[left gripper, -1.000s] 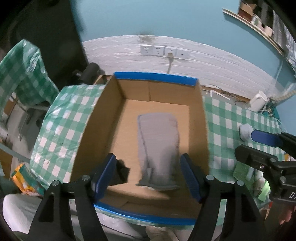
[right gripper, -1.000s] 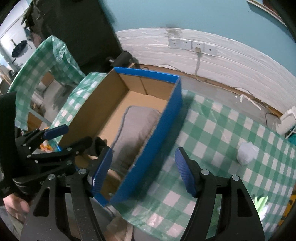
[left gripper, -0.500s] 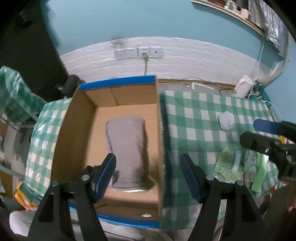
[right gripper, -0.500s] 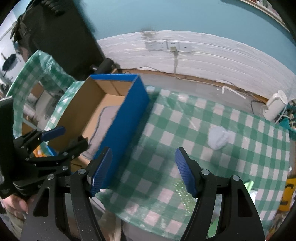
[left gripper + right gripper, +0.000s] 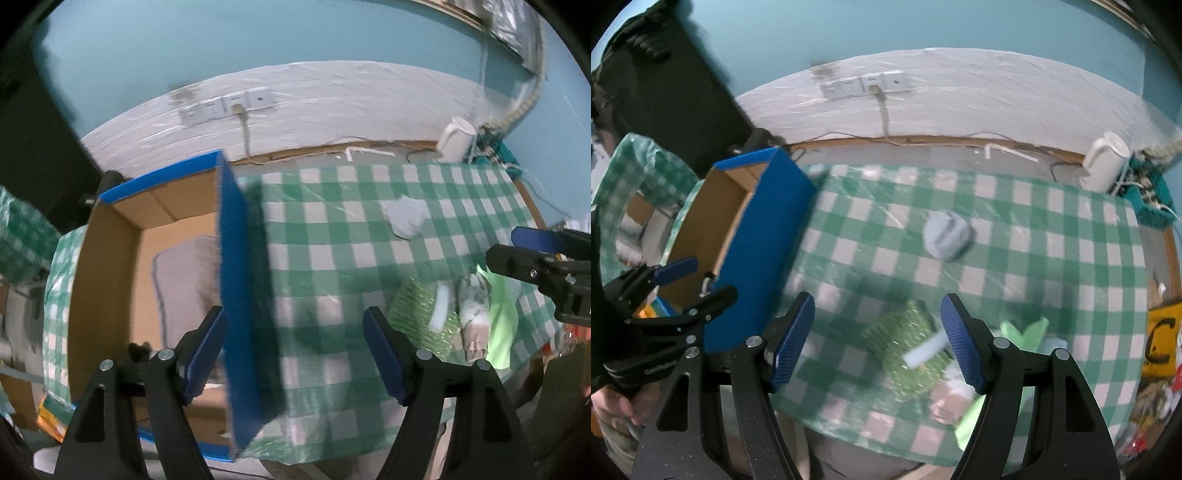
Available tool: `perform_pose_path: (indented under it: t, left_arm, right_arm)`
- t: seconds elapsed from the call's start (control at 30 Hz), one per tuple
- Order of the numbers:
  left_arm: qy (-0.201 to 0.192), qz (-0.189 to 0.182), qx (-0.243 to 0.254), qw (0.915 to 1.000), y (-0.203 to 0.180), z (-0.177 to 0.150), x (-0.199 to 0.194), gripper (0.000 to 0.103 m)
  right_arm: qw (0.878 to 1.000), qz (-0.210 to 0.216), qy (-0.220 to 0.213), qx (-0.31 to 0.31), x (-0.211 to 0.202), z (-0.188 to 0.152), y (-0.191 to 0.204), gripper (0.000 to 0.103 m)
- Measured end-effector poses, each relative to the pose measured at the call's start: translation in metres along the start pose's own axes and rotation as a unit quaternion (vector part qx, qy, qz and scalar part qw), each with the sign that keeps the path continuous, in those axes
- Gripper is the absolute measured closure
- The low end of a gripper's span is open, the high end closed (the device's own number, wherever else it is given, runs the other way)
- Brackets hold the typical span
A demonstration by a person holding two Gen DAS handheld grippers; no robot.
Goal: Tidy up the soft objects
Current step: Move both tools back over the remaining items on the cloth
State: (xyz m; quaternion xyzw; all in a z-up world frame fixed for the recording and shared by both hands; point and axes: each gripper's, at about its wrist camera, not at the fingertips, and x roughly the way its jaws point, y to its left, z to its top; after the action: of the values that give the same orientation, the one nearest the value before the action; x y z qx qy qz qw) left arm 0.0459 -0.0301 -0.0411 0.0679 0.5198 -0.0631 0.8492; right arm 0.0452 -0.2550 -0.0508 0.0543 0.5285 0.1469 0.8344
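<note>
A blue-sided cardboard box (image 5: pixel 243 288) stands at the table's left end, and also shows in the right wrist view (image 5: pixel 757 236). A grey folded cloth (image 5: pixel 184 280) lies flat inside it. A pale grey sock ball (image 5: pixel 406 218) sits on the green checked tablecloth, seen too in the right wrist view (image 5: pixel 947 234). A green patterned cloth (image 5: pixel 905 350) with a white strip lies at the front edge beside light green items (image 5: pixel 498 317). My left gripper (image 5: pixel 295 354) is open and empty over the box's right wall. My right gripper (image 5: pixel 877 339) is open and empty above the green cloth.
A white appliance (image 5: pixel 1104 162) and a teal basket of cables (image 5: pixel 1148 199) stand at the table's far right. A yellow packet (image 5: pixel 1161 343) lies at the right edge. Wall sockets (image 5: pixel 864 85) sit behind. A second checked table (image 5: pixel 639 177) is at left.
Both grippers have swung right, from over the box toward the table's middle and right. The box has slid left in both views. Both stay open and empty.
</note>
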Motion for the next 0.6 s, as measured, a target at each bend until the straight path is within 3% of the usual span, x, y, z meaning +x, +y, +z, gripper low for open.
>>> perform_pose_path:
  t: [0.37,0.6]
  left_arm:
    - [0.035,-0.029,0.063,0.997,-0.074,-0.005,0.025,0.026]
    - [0.059,-0.055,0.068,0.9944,-0.102,-0.005,0.044,0.026]
  right_arm:
    - [0.998,-0.029,0.022,0.055,0.004,-0.034,-0.065,0.031]
    - [0.995,-0.036,0.042,0.084,0.014,-0.054,-0.096,0.031]
